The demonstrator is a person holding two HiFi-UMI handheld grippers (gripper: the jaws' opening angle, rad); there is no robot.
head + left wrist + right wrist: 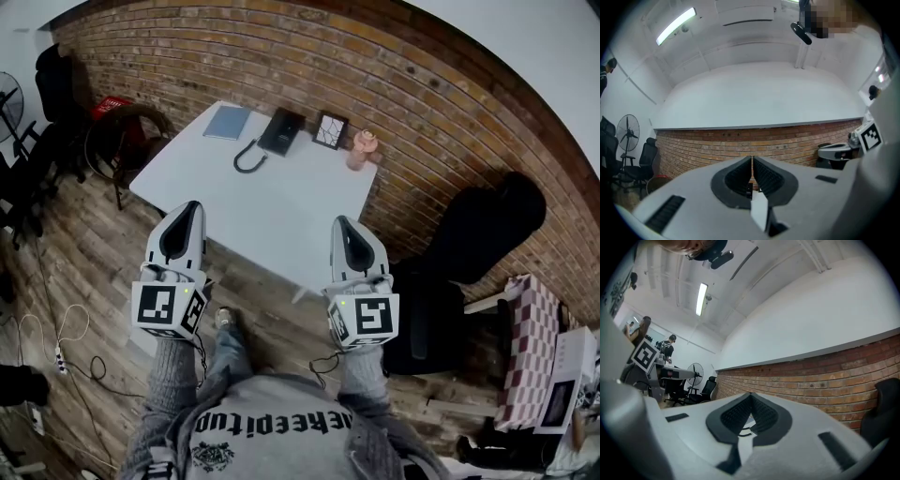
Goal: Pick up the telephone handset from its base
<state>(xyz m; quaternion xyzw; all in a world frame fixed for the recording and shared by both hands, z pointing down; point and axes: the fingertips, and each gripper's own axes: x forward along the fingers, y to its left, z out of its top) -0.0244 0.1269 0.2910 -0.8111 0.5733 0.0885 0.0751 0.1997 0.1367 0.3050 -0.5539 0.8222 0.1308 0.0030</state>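
On the far side of the white table (281, 211) lies the flat black telephone base (282, 130). A curved black handset (249, 158) rests on the tabletop at its near left corner. Both grippers hover over the table's near edge, well short of the phone. The left gripper (194, 208) and the right gripper (340, 225) point towards it, side by side. The left gripper (752, 159) has its jaws pressed together with nothing between them. The right gripper (750, 397) likewise shows its jaws meeting at the tip, empty.
A blue notebook (228, 122), a small framed picture (330, 130) and a pink object (362, 148) sit beside the phone, against the brick wall (422, 103). A black office chair (483, 234) stands right of the table. Other chairs (122, 141) and floor cables (66, 352) lie to the left.
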